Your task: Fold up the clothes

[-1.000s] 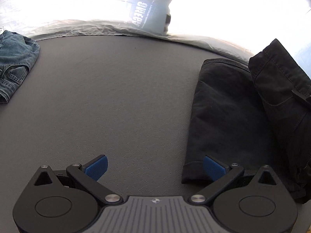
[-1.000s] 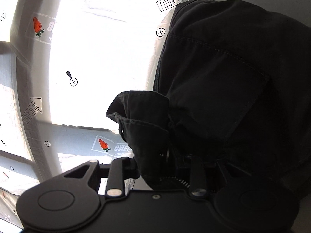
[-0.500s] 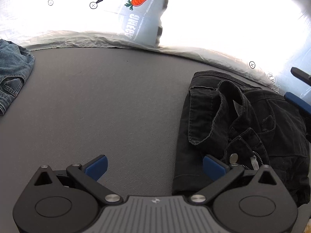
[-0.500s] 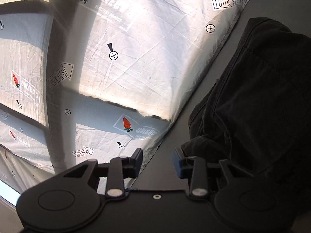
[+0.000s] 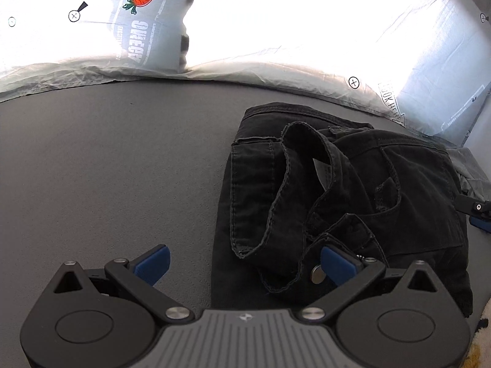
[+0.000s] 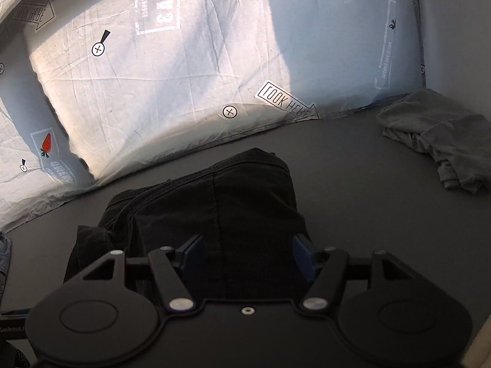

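Note:
Black trousers (image 5: 353,190) lie in a bunched fold on the grey table (image 5: 107,168), waistband and metal button facing the camera. My left gripper (image 5: 245,263) hangs open over their near left edge; its right pad (image 5: 337,263) sits by the button, pressing nothing. In the right wrist view the same trousers (image 6: 214,202) lie below my right gripper (image 6: 248,257). Its jaws are opening wide, the cloth under them, the pads clear of it. One finger of the right gripper (image 5: 474,211) shows at the left view's right edge.
A crumpled grey garment (image 6: 445,141) lies at the table's far right. Blue jeans (image 6: 3,260) peek in at the left edge. A white printed sheet (image 6: 184,61) with carrot marks rises behind the table (image 6: 353,184).
The right gripper let go of the lifted trouser part, which now rests folded on the rest. It rolled upright and spread its jaws. The left gripper slid toward the trousers, losing sight of the jeans.

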`<state>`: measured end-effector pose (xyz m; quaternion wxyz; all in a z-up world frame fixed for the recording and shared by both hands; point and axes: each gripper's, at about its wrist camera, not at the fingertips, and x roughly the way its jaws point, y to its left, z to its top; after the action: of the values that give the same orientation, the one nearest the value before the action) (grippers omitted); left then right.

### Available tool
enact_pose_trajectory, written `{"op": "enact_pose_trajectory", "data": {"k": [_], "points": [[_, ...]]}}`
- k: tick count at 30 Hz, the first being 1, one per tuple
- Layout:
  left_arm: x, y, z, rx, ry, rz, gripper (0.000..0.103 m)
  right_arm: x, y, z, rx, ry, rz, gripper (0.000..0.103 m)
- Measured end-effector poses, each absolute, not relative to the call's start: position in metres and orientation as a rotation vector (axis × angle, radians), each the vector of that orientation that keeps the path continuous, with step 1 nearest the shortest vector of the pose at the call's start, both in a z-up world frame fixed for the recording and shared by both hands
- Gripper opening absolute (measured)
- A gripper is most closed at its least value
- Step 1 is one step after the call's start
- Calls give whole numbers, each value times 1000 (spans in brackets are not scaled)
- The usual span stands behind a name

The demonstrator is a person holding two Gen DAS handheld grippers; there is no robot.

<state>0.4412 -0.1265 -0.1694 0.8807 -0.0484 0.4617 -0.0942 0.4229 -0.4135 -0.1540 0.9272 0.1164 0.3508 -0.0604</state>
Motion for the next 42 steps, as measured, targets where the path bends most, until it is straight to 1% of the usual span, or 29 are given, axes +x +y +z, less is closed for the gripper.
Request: {"op": "enact_pose_trajectory", "data": {"k": [2,4,6,8,9,10,12,20,24,26,27,28,29,32,33,34,35,36,37,39,42], "points": [[453,-130,-175,-85,980,-207,103,427,-420,-163,225,742,-108,73],[463,-133,-179,-75,993,-233,103,435,-428,-170,229,756,-98,81],[472,-134,-184,-64,1005,-256,103,447,-434,-175,214,765,-98,86],[478,-133,-188,-61,1018,-279,103,458,-444,-181,208,773,-86,88],[481,-131,-190,-77,1027,-293,103,462,-449,-183,214,778,-79,92],[483,-128,-192,-97,1036,-305,103,466,-454,-185,223,783,-72,97],[487,-121,-196,-145,1054,-330,103,473,-467,-191,252,795,-29,102],[495,-103,-197,-243,1043,-403,103,475,-498,-211,459,794,67,102],[504,-106,-201,-270,1047,-404,102,473,-508,-222,642,804,76,101],[506,-110,-201,-273,1036,-388,102,474,-509,-222,680,795,104,93],[505,-113,-201,-274,1026,-380,101,475,-510,-223,714,794,122,86],[504,-116,-201,-271,1015,-376,97,476,-512,-225,759,800,134,80],[502,-121,-201,-260,1000,-379,92,477,-513,-227,801,805,140,76],[494,-130,-197,-231,969,-352,76,473,-511,-225,865,806,152,55],[491,-130,-195,-237,961,-344,64,471,-507,-219,852,803,145,47],[488,-129,-192,-245,955,-328,54,468,-502,-213,837,799,129,40],[485,-129,-190,-252,949,-310,47,466,-497,-206,826,794,112,38],[484,-128,-187,-254,951,-289,34,463,-494,-201,834,784,97,33],[484,-126,-184,-271,953,-285,28,460,-493,-198,872,768,93,28],[483,-122,-177,-323,952,-287,22,450,-499,-198,1023,729,109,23],[480,-126,-161,-325,927,-331,18,435,-508,-198,1212,678,139,21]]}}
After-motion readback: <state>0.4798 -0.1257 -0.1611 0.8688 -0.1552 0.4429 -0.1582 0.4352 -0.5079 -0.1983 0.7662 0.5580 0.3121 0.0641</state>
